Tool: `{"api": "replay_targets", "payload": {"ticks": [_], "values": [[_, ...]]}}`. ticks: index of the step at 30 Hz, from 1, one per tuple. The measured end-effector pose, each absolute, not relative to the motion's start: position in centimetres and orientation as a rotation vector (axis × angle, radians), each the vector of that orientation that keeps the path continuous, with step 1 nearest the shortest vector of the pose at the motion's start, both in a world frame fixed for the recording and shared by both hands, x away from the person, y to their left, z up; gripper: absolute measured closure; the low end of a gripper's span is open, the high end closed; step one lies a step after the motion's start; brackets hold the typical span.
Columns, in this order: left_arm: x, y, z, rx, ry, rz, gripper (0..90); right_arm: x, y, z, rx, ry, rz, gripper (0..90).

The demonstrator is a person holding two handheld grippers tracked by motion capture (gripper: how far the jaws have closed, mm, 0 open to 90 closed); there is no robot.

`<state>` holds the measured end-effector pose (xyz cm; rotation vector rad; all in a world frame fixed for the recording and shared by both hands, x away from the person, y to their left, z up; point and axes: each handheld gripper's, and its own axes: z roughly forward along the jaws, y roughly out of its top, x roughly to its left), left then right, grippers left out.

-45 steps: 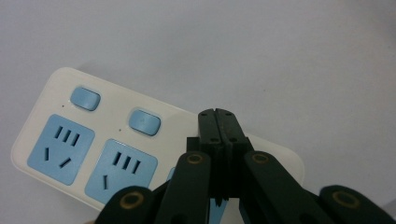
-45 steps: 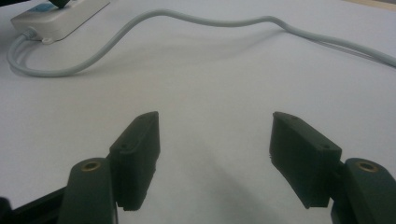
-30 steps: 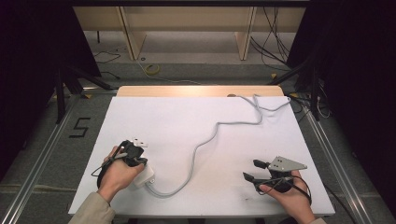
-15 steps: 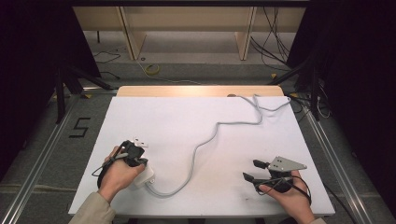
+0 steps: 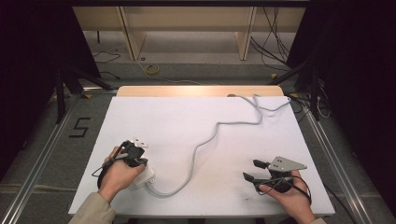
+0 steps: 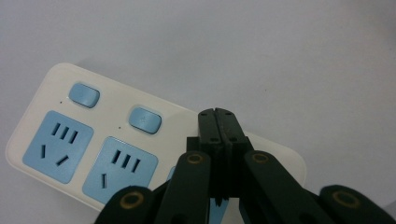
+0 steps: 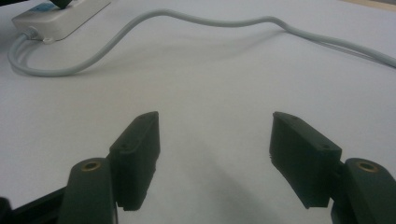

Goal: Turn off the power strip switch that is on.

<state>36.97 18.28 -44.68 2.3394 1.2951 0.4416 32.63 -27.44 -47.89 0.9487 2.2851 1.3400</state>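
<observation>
My cord [image 5: 212,135] is snaking from the strip [image 5: 142,176] across mid-table, blocking straight crossings; the sheet [image 5: 154,121] left of the cord and beyond the strip is lying open.

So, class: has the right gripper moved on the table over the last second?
No. The right gripper sits at the same spot near the table's front right corner.

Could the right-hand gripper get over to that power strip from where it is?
Probably yes. The right gripper sits open on bare white table, with just the grey cord lying between it and the power strip, where the left gripper is.
</observation>
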Motion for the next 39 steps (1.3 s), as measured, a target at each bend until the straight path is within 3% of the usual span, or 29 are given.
{"api": "replay_targets", "payload": {"ticks": [28, 39], "values": [[36.6, 18.9, -44.5, 2.300, 1.260, 0.474, 90.0, 32.7, -27.4, -47.9, 0.944, 2.285, 1.342, 34.5], [36.2, 19.6, -43.4, 2.123, 1.174, 0.571, 89.8, 32.6, -27.4, -47.9, 0.942, 2.285, 1.342, 34.5]]}}
